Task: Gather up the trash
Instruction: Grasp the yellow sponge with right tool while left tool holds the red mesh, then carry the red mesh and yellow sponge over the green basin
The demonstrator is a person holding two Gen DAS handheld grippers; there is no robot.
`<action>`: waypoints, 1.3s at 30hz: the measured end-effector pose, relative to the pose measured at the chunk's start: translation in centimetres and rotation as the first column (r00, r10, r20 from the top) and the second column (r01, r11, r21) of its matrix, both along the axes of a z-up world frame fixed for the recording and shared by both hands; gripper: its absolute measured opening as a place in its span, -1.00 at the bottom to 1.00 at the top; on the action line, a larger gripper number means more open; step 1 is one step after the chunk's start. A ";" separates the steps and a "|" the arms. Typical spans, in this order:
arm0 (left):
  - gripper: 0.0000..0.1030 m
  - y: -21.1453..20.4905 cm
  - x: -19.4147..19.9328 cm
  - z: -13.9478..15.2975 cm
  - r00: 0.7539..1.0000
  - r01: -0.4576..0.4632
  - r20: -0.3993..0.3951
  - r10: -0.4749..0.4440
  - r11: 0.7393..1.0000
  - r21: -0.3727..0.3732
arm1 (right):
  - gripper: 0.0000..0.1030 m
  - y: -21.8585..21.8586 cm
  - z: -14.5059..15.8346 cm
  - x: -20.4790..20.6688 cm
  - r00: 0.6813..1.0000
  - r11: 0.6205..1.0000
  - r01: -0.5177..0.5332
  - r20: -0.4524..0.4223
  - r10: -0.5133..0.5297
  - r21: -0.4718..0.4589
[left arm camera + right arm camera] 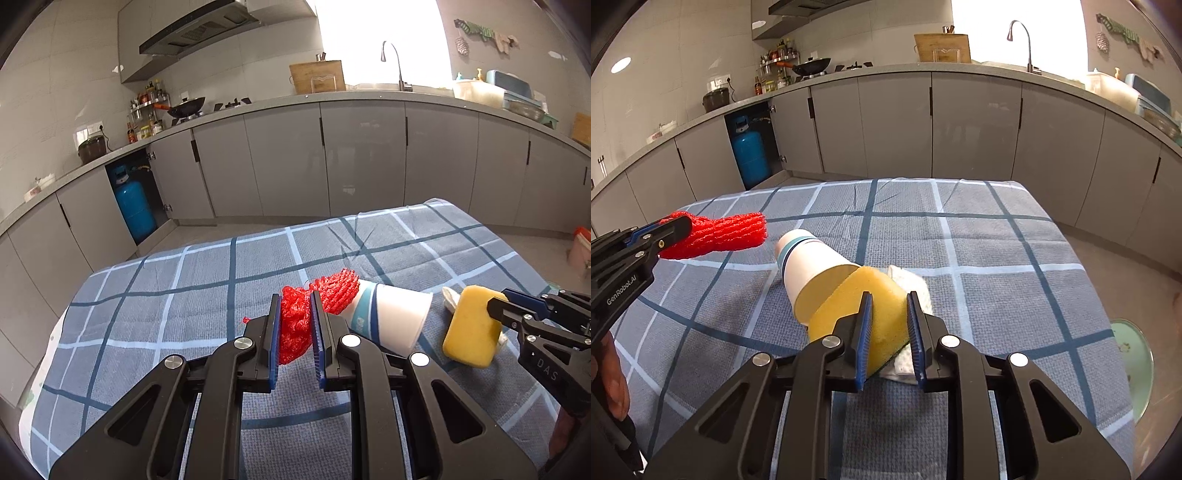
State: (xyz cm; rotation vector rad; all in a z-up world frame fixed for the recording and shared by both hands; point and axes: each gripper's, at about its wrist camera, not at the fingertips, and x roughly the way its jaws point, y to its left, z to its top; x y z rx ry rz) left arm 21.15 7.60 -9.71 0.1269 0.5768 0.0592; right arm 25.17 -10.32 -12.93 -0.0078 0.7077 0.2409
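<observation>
My left gripper (294, 299) is shut on a red foam net (295, 325) and holds it above the checked tablecloth (166, 295); the net also shows in the right wrist view (731, 232). My right gripper (889, 299) is shut on a yellow sponge (879, 295), which also shows in the left wrist view (471, 325). A white paper cup (809, 266) with a teal band lies on its side between them, mouth toward the sponge. A crumpled white tissue (912, 282) lies under the sponge.
The table stands in a kitchen with grey cabinets (362, 158) behind. A blue gas cylinder (133, 206) sits in an open cabinet at the left. A green round bin (1137, 362) is on the floor right of the table.
</observation>
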 end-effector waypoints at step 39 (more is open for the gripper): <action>-0.69 -11.8 -0.7 4.2 0.963 0.251 0.088 -0.255 0.966 0.056 | -0.61 -12.2 5.7 -4.4 0.953 0.959 0.260 0.132 -0.274 0.111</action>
